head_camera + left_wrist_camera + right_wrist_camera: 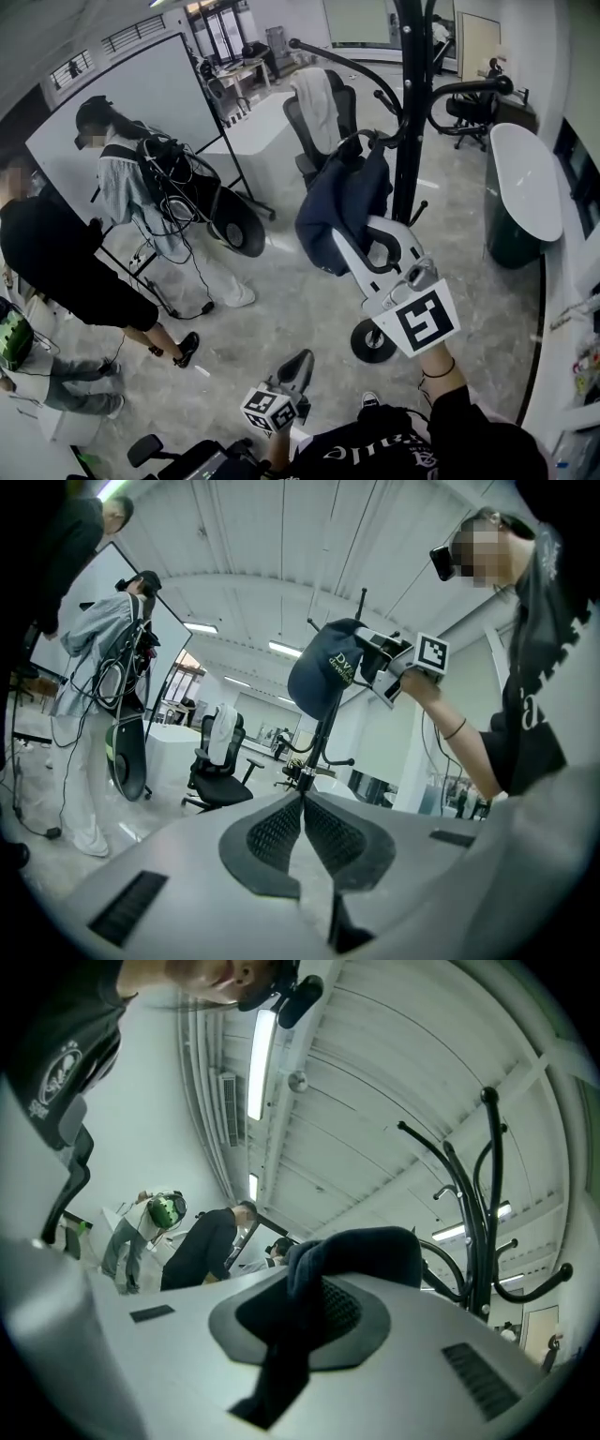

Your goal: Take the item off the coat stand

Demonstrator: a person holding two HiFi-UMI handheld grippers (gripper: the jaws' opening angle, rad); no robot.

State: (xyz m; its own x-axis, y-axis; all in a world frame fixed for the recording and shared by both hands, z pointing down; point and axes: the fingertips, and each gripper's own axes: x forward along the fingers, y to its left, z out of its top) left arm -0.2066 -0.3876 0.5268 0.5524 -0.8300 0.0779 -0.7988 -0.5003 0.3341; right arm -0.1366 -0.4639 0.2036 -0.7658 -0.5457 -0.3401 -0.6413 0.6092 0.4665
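**Navy cap pinched at the coat stand**

Nearest the wearer, the left tongs are held low and well short of the coat stand. In the left gripper view these tongs are seen pressed together, pad against pad, with nothing between them.

Further out, the right tongs are raised on an outstretched arm up to the coat stand. A thin dark band is worn on that wrist. The tongs are closed on the navy cap, and a fold of its dark blue fabric is seen bunched between the pads in the right gripper view. The cap is found on the coat stand, against the black pole on its left side, beneath a curved hook. Pale lettering is seen on the cap from the left gripper view, too small to be read.

Behind the coat stand, a black office chair is placed, with a pale garment draped over its back. To the right of the coat stand, a white-topped bench with a dark green base is seen. Well to the left of the coat stand, two people stand by a large whiteboard: one in a grey top hung with cables, one in black.
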